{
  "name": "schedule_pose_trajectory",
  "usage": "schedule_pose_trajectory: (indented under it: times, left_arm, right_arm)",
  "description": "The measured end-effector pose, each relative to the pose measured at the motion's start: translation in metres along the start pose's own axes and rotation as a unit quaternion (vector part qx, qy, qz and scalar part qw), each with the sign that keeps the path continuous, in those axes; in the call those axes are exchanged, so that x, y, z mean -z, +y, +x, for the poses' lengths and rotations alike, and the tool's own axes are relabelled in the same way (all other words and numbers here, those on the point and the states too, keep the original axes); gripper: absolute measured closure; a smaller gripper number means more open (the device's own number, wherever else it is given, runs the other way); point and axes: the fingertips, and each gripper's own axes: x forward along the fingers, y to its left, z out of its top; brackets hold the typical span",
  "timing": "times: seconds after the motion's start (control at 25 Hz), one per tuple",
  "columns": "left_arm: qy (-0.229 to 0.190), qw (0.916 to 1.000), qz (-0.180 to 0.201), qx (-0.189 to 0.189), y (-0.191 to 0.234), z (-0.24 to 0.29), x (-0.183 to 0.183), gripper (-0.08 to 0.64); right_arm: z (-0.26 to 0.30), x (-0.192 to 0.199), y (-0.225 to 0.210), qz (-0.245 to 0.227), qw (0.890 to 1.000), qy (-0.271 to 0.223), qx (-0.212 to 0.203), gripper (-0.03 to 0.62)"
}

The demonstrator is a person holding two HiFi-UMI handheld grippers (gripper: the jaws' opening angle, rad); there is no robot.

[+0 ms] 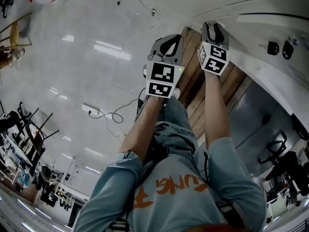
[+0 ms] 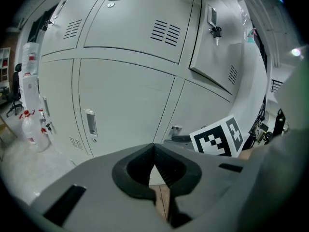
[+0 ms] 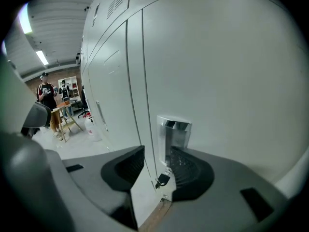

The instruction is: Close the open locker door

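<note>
1. Nearest me, the left claw [image 2: 154, 151] hangs back from the lockers [image 2: 125, 95], its jaws pressed together on nothing.
2. Further in, the right claw [image 3: 157, 163] is the nearer one to the work, with jaws wide and gripping nothing.
3. Straight ahead of it stands the door [image 3: 231, 81]. Its upright free edge, handle [image 3: 176, 134] and key [image 3: 161, 180] sit between the jaws.
4. It looks almost flush, so a straight push should finish it, though I can't tell if it is latched.
5. No locker shows its inside.
</note>
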Motion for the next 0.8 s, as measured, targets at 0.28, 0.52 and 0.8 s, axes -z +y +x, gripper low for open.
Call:
schedule_pose_trajectory:
  times: [0.28,0.52,0.8]
  left_arm:
    - [-0.027,0.9996,0.006,-0.005,-0.017,-0.023,-0.017,0.541]
    - [-0.076,0.9969,0.014,-0.018,-0.044,-0.064,-0.047,0.541]
    - [-0.131,0.9883,0.072,-0.029,-0.094,-0.127,-0.083,0.541]
  right_arm:
    - [-0.048,-0.017,-0.008,0.033,0.999,-0.026,-0.005,0.425]
    - [-0.125,-0.060,-0.017,0.046,0.994,-0.099,-0.005,0.458]
    - [-0.235,-0.110,-0.020,0.073,0.979,-0.188,-0.015,0.520]
